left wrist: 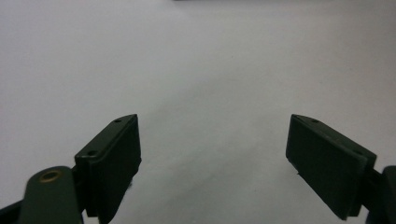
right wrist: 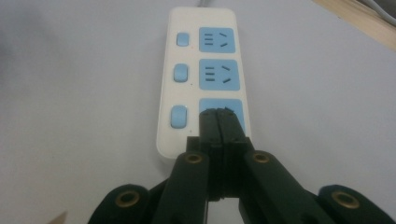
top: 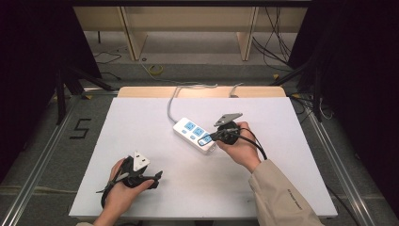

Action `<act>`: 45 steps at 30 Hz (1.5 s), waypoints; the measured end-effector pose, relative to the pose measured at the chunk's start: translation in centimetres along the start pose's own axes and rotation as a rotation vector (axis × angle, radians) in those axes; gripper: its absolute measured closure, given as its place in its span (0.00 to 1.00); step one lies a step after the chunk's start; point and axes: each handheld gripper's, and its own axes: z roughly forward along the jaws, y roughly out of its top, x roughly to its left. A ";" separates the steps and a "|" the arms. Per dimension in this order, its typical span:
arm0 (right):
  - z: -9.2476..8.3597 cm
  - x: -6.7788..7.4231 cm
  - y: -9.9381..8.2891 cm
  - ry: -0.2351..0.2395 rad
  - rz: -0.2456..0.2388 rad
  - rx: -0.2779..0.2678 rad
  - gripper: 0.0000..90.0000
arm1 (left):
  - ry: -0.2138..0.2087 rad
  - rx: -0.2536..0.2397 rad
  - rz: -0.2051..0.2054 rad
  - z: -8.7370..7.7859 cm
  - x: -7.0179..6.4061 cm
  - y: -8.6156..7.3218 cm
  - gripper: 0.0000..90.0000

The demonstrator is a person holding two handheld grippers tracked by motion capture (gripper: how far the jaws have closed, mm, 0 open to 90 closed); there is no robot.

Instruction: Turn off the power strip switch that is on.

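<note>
We see the right hand-held gripper (right wrist: 219, 122), jaws pressed together, tip over the nearest blue socket of the white power strip (right wrist: 201, 79) mid-table (top: 141, 122); the left hand-held gripper (left wrist: 212, 154) rests spread, well apart.

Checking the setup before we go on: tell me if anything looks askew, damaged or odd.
Nothing stands out. The power strip lies flat at an angle on the white table, its three sockets intact. The right gripper is shut over the nearest socket; the left gripper is open above bare table.
</note>
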 end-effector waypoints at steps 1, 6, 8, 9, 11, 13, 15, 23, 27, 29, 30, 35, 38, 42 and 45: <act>0.1 0.0 0.1 0.002 -0.007 0.002 1.00 | 0.000 -0.001 -0.004 0.0 0.0 0.0 0.19; 0.8 0.0 0.7 0.004 -0.012 0.012 1.00 | 0.000 -0.002 -0.004 0.0 0.0 0.0 0.20; 0.9 0.0 0.8 0.002 -0.014 0.013 1.00 | -0.001 -0.002 0.000 0.0 0.0 0.0 0.19; 1.0 0.0 0.9 0.003 -0.011 0.013 1.00 | -0.001 -0.001 0.000 0.0 0.0 0.0 0.20; 1.1 0.0 1.1 0.003 -0.010 0.014 1.00 | -0.002 -0.001 0.000 0.0 0.0 0.0 0.20; 1.3 0.1 1.3 0.005 -0.009 0.020 1.00 | -0.002 -0.002 0.000 0.0 0.0 0.0 0.19; 1.5 0.1 1.5 0.006 -0.009 0.025 1.00 | -0.001 -0.001 0.000 0.0 0.0 0.0 0.20; 2.3 0.1 2.2 0.009 -0.007 0.035 1.00 | -0.003 -0.002 0.000 0.0 0.0 0.0 0.20; 2.7 0.1 2.4 0.011 -0.013 0.036 1.00 | -0.003 -0.008 -0.008 0.0 0.0 0.0 0.20; 2.9 0.2 2.5 0.012 -0.007 0.040 1.00 | -0.003 -0.007 -0.008 0.0 0.0 0.0 0.20; 3.0 0.2 2.6 0.013 -0.010 0.042 1.00 | -0.003 -0.006 -0.007 0.0 0.0 0.0 0.20; 3.4 0.2 3.1 0.014 -0.014 0.046 1.00 | -0.005 -0.004 -0.001 0.0 0.0 0.1 0.20; 3.7 0.3 3.5 0.017 -0.023 0.045 1.00 | -0.005 -0.002 -0.001 0.0 0.0 0.0 0.20; 4.2 0.3 3.8 0.020 -0.028 0.057 1.00 | -0.007 -0.005 -0.002 0.0 0.0 0.1 0.20; 4.6 0.4 4.1 0.022 -0.029 0.058 1.00 | -0.007 -0.007 -0.004 0.0 0.0 0.1 0.20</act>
